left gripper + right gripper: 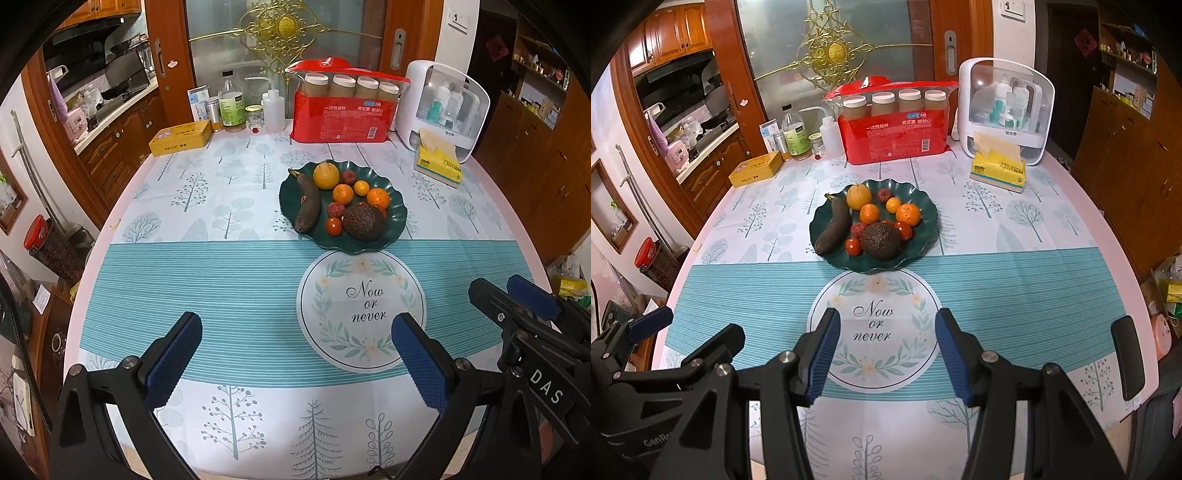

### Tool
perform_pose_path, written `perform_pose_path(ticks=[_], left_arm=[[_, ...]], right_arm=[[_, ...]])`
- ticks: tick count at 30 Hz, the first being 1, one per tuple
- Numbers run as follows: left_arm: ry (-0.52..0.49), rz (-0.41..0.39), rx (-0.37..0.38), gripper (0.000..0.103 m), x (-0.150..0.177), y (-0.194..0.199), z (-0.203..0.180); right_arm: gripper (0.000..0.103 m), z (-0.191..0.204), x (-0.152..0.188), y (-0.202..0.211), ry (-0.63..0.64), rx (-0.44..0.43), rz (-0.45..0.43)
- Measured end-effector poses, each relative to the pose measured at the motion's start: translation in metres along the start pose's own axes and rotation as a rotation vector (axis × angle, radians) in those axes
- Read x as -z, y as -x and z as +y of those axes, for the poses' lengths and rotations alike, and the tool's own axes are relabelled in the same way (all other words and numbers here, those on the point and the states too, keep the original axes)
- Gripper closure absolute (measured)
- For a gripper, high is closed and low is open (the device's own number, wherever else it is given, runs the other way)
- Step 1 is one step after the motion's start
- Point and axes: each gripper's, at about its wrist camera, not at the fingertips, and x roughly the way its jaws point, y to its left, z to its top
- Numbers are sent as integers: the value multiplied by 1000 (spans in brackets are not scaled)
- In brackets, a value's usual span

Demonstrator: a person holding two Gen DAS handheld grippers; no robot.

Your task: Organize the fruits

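Note:
A dark green wavy plate [397, 218] [925, 236] sits mid-table. On it lie a brown overripe banana [308, 206] [834, 227], an avocado [364, 222] [881, 240], a yellow round fruit [325, 175] [858, 196], several oranges [378, 198] [908, 214], lychees [335, 209] and cherry tomatoes [333, 226] [853, 246]. My left gripper [295, 347] is open and empty, low over the near table, left of the plate. My right gripper [884, 350] is open and empty, in front of the plate; it also shows in the left wrist view [517, 295].
At the table's back stand a yellow tin [180, 137], bottles and jars [231, 103], a red pack of paper cups [345, 107], a white storage box [443, 107] and a yellow tissue pack [439, 162]. Wooden cabinets flank both sides. A printed "Now or never" circle [873, 325] lies before the plate.

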Motion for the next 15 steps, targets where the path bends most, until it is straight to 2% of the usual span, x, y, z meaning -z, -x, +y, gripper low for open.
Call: perform_pose_path(ticks=[15], left_arm=[[-1, 2, 1, 1, 0, -1, -2]], right_arm=[[49, -1, 0, -1, -2, -1, 2]])
